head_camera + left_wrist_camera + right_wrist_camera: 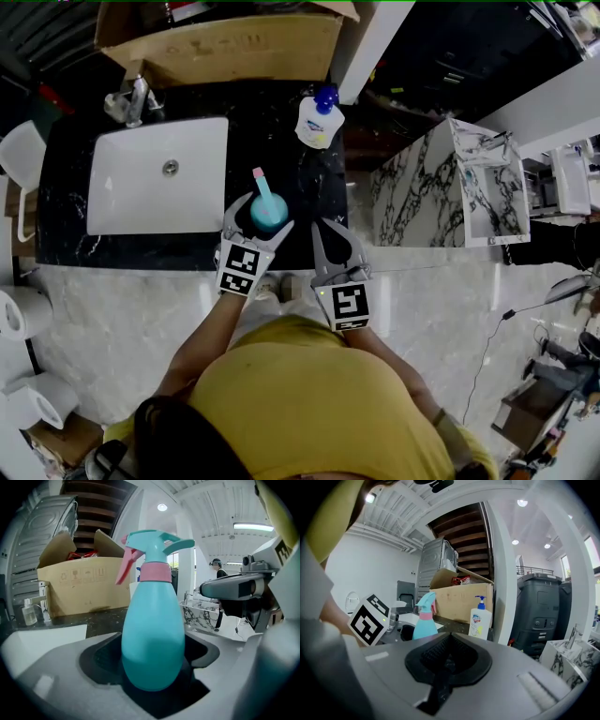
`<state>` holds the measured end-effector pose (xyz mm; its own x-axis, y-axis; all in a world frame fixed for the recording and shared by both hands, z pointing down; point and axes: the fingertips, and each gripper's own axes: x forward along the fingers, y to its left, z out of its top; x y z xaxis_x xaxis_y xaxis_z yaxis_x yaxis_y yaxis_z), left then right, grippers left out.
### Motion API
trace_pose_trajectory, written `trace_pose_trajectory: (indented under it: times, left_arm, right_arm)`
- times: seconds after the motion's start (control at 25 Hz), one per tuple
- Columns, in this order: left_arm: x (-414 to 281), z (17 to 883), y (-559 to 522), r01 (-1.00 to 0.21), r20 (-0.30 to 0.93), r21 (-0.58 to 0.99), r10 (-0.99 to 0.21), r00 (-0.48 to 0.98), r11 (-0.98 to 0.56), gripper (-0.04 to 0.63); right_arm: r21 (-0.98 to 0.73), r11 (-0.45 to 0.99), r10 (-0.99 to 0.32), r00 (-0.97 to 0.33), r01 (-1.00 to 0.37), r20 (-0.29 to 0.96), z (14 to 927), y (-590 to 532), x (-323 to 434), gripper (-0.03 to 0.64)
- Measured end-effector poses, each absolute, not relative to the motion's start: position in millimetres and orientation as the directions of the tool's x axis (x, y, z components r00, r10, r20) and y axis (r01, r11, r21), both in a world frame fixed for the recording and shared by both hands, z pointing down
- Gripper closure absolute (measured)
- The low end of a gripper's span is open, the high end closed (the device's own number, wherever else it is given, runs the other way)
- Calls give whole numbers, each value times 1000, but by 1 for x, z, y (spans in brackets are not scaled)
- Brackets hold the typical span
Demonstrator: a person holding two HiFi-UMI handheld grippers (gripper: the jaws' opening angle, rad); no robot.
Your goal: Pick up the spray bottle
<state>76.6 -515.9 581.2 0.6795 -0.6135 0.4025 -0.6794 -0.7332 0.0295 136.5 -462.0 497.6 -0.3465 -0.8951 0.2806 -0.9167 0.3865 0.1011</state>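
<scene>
The spray bottle (268, 211), teal with a pink collar and trigger, is seen standing upright on the black marbled counter (272, 122), close to its front edge and just right of the white sink (112, 202). Its long axis is vertical and its nozzle is pointed away from the person. The left gripper (262, 213) is set level about the bottle's swollen lower body, one jaw on each side. In the left gripper view the body is seated in the dark hollow between the pads and appears to be pressed from both sides, so the grip is judged to be made. No gap can be made out under the base, so the bottle is taken as not yet raised. The coming move is therefore judged to be a straight lift along the bottle's own axis, with the left gripper clearly the one in place. The right gripper (322, 234) is held just to the right of the bottle, apart from it, its jaws brought together on nothing. Farther back on the counter a white pump bottle (319, 120) with a blue top is stood well clear, a faucet (139, 98) is mounted behind the sink, and an open cardboard box (234, 47) is placed behind both. A white veined block (422, 187) is seen to the right, and pale polished floor (112, 328) below the counter edge
</scene>
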Motion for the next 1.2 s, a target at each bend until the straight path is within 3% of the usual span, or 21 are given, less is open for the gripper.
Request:
trace_pose_trajectory:
  times: [0.56,1.2]
  left_arm:
    - [64,546,-519,-696,347,44,-643,683,-716,204]
    - [36,429,-498,-765,205,55,-742,638,-642,202]
  right_arm:
    - [151,373,-909,-329,-915,255,489,-472,145,617]
    - [193,318,-948,-305,-928,93,413,-465,147,617]
